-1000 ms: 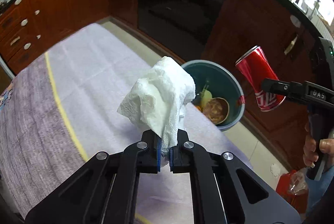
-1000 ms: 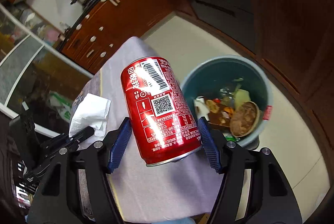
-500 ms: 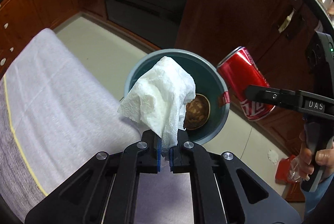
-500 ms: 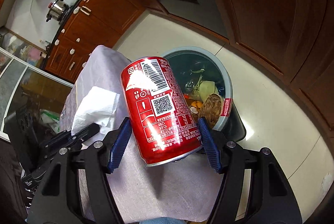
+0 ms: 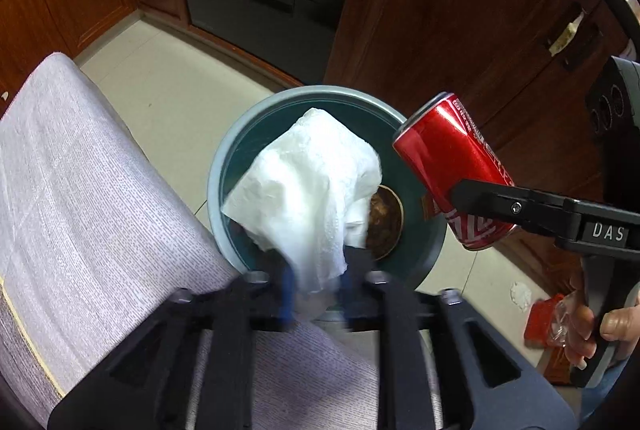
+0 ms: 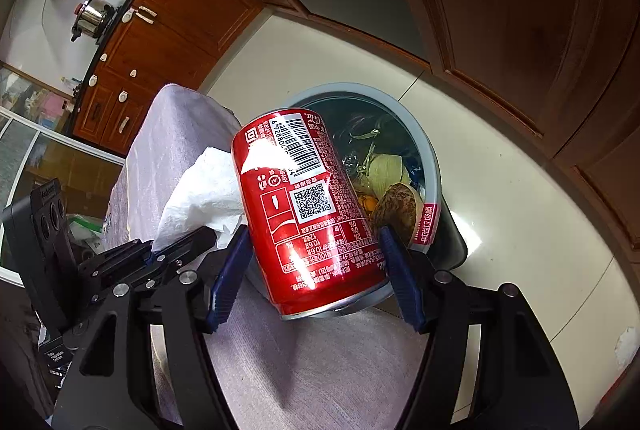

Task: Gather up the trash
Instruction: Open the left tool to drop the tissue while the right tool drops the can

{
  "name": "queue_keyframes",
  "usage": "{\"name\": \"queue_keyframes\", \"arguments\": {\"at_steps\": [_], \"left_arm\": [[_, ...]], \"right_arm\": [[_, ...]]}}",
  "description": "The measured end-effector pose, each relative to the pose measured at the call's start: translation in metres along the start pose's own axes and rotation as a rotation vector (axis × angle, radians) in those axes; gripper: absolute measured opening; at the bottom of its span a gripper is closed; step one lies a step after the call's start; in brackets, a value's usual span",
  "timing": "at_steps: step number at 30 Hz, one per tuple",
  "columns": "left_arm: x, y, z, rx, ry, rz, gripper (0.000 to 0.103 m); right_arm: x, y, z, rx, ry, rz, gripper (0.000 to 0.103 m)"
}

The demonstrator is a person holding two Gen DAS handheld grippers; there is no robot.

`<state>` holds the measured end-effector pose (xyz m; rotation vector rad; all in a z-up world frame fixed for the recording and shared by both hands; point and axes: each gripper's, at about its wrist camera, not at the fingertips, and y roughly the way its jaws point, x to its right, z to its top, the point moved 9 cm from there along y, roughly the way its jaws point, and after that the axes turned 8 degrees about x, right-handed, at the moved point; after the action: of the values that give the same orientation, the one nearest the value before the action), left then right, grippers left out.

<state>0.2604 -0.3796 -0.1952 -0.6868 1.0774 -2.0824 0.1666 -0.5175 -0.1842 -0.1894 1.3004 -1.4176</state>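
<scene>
Bin: on floor beside covered surface, holds food scraps.
Can: rigid, likely light, slick; right tool pinches its sides near the bin.
Tissue: soft, weightless; left tool blurred, spreading, above the bin.

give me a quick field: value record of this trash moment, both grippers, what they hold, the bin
left gripper: jaws blurred, seemingly parting around a crumpled white paper tissue, above the bin's opening
right gripper: shut on a red aluminium soda can, tilted, held beside the bin's rim
bin: round grey-blue trash bin on the pale tiled floor, against the table edge
bin contents: food scraps, a brown bowl-like piece
table: covered with a pale lilac cloth
not yet done: neither item lies in the bin
</scene>
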Motion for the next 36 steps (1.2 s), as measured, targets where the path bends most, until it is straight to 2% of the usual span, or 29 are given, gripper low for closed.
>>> {"name": "queue_keyframes", "arguments": {"at_steps": [2,4,6,9,14,18,27,29,30,36], "left_arm": [[-0.006,-0.002,0.003,0.014,-0.007,0.033,0.076],[-0.011,-0.007,0.006,0.034,-0.010,0.045,0.080],[-0.014,-0.011,0.005,0.031,-0.020,0.050,0.090],[-0.018,-0.021,0.008,0.060,-0.032,0.051,0.097],[-0.011,-0.030,0.012,0.082,-0.031,0.024,0.099],[-0.003,-0.039,0.003,0.090,0.004,0.047,0.099],[-0.019,-0.049,-0.010,0.123,0.009,0.065,0.099],[-0.025,-0.052,-0.013,0.131,0.001,0.076,0.099],[-0.027,-0.053,-0.014,0.129,-0.003,0.076,0.099],[-0.037,-0.057,-0.021,0.132,-0.016,0.097,0.099]], "right_arm": [[0.000,0.002,0.000,-0.004,0.002,0.001,0.063],[-0.003,0.003,0.001,-0.005,0.002,0.001,0.063],[-0.002,0.004,0.001,-0.007,0.001,0.001,0.063],[-0.003,0.004,0.002,-0.009,-0.006,0.000,0.063],[-0.004,0.006,0.003,-0.014,-0.009,-0.008,0.063],[-0.006,0.008,0.003,-0.020,-0.017,-0.017,0.063],[-0.020,0.031,0.002,-0.051,-0.050,-0.036,0.064],[-0.027,0.036,0.000,-0.063,-0.050,-0.025,0.067],[-0.029,0.037,0.000,-0.063,-0.046,-0.020,0.075],[-0.039,0.038,0.000,-0.062,-0.053,-0.016,0.080]]}}
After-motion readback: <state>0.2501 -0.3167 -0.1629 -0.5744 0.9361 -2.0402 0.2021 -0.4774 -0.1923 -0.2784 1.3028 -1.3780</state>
